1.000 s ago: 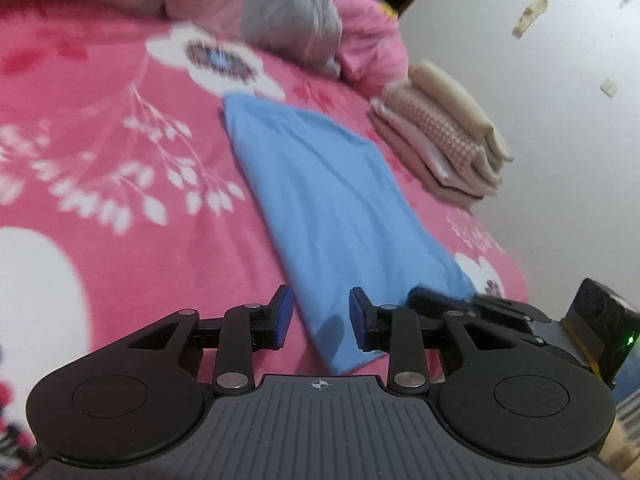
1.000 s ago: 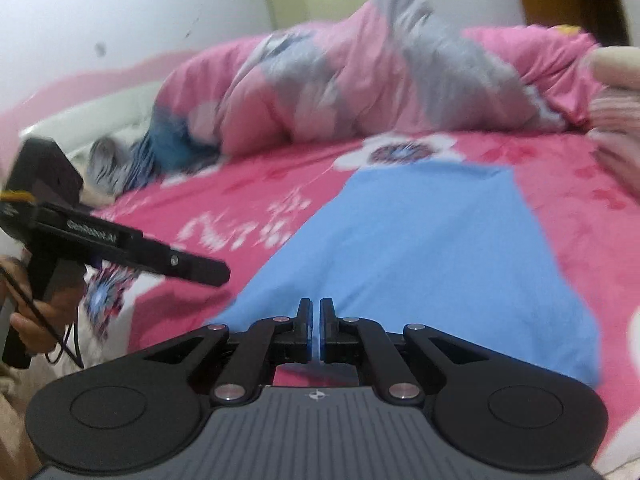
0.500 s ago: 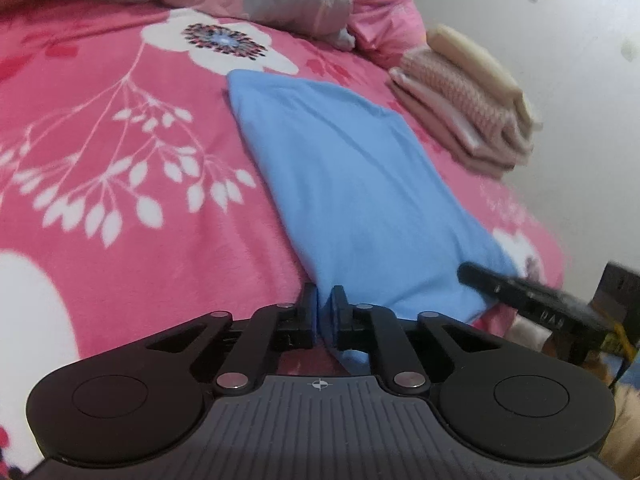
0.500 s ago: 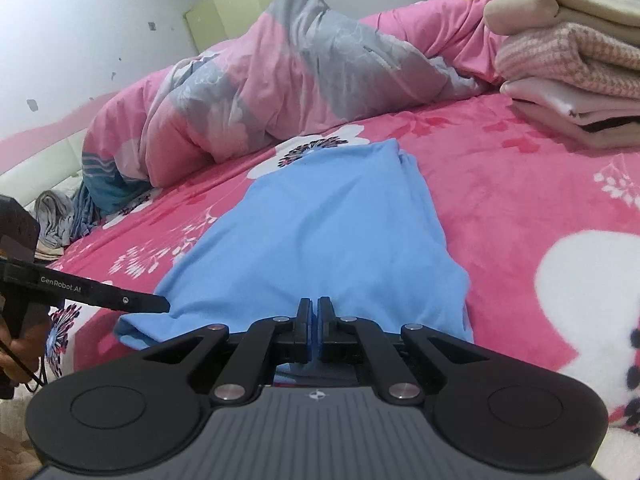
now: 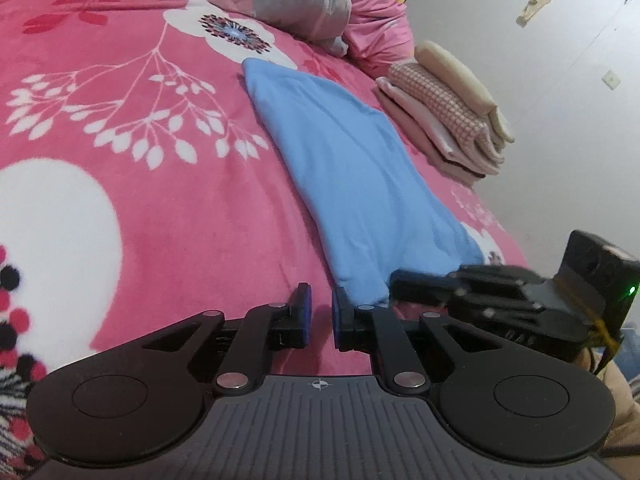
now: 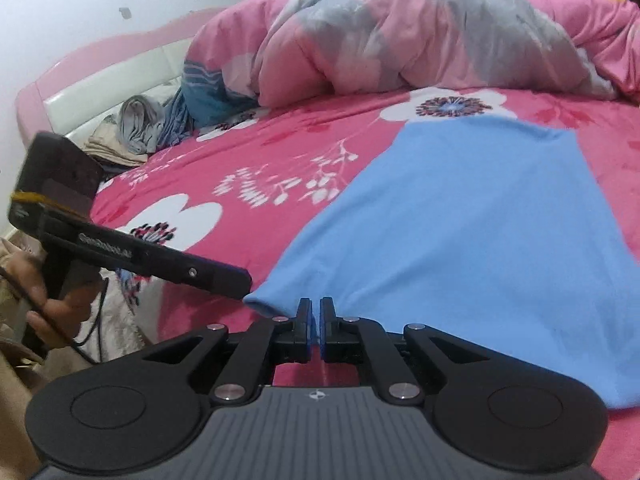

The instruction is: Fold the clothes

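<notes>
**Change noted.** Left gripper (image 5: 320, 312): its jaws have just been closing, from wide a second ago to a narrow gap now. Nothing lies between them; only pink bedspread (image 5: 160, 220) shows through. Right gripper (image 6: 316, 320): fingers together, as before, and empty. Both tips now sit at the near end of the blue garment (image 5: 352, 168), which has not been lifted. Judged: no hold taken yet, so the next fold is still to start.

**Task item.** The blue garment lies flat on the bedspread as a long strip, with its near corner just beside the left gripper.

**Count.**
- Grippers: two
- Blue garment: one
- Stack of folded clothes (image 5: 448, 120): one, at the bed's far edge
- Bunched quilt (image 6: 400, 40): one
- Heap of loose clothes (image 6: 136, 132): one
- Hand (image 6: 44, 292) in view: one
</notes>
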A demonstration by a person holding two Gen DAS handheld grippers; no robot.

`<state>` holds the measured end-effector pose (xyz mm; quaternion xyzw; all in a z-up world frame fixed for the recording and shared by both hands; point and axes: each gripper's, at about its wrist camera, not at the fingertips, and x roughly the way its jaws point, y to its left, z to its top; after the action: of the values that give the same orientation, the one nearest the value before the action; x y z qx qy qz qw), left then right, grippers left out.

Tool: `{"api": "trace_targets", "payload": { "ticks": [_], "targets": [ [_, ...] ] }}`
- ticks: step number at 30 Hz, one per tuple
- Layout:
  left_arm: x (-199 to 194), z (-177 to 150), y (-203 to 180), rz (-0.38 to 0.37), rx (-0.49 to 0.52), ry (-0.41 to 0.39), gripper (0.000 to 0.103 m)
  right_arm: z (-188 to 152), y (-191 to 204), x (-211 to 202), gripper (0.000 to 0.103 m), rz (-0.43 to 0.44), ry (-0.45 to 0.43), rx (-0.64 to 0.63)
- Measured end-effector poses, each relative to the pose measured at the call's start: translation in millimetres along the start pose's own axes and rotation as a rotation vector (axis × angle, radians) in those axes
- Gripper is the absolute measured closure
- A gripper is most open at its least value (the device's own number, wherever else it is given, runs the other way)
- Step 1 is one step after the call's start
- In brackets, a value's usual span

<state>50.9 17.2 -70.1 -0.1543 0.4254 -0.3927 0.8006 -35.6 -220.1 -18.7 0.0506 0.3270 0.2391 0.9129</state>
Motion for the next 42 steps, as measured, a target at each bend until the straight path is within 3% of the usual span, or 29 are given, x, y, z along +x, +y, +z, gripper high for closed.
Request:
{"api": "trace_targets", "payload": {
  "ticks": [3,7,10,15,17,20,22,26,30,36,42],
  "targets": [
    [-2,0,0,-0.013,-0.010,-0.007,0.093,11,8,4,0.101,0.007,-0.037,-0.011],
    [-9,1,2,-0.013,-0.018,-0.033,0.093,-2,23,30,0.101,0.037,0.065,-0.063],
    [-17,2,6,-0.012,-0.029,-0.059,0.092,-8,33,21,0.100,0.101,0.092,-0.069],
    [-23,6,3,-0.008,-0.013,-0.082,0.092,3,25,6,0.100,0.007,-0.034,-0.032],
    [-24,8,-1,-0.011,0.006,-0.089,0.092,-1,15,14,0.100,-0.023,-0.024,0.017],
    [-18,12,-12,-0.009,0.052,-0.089,0.092,-19,20,18,0.100,0.047,0.033,0.022],
    [-10,13,-20,-0.008,0.090,-0.075,0.091,-25,23,3,0.100,0.094,0.014,0.019],
    [12,13,-37,0.051,0.198,-0.018,0.090,-20,-5,-24,0.100,-0.027,-0.092,0.103],
    [30,3,-49,0.179,0.311,0.029,0.090,-19,-40,-30,0.101,-0.214,-0.094,0.150],
    [26,6,-38,0.144,0.261,0.042,0.090,-38,-49,-63,0.101,-0.374,-0.034,0.157],
    [28,7,-39,0.138,0.262,0.048,0.089,-23,-54,-64,0.101,-0.374,-0.133,0.168]
  ]
}}
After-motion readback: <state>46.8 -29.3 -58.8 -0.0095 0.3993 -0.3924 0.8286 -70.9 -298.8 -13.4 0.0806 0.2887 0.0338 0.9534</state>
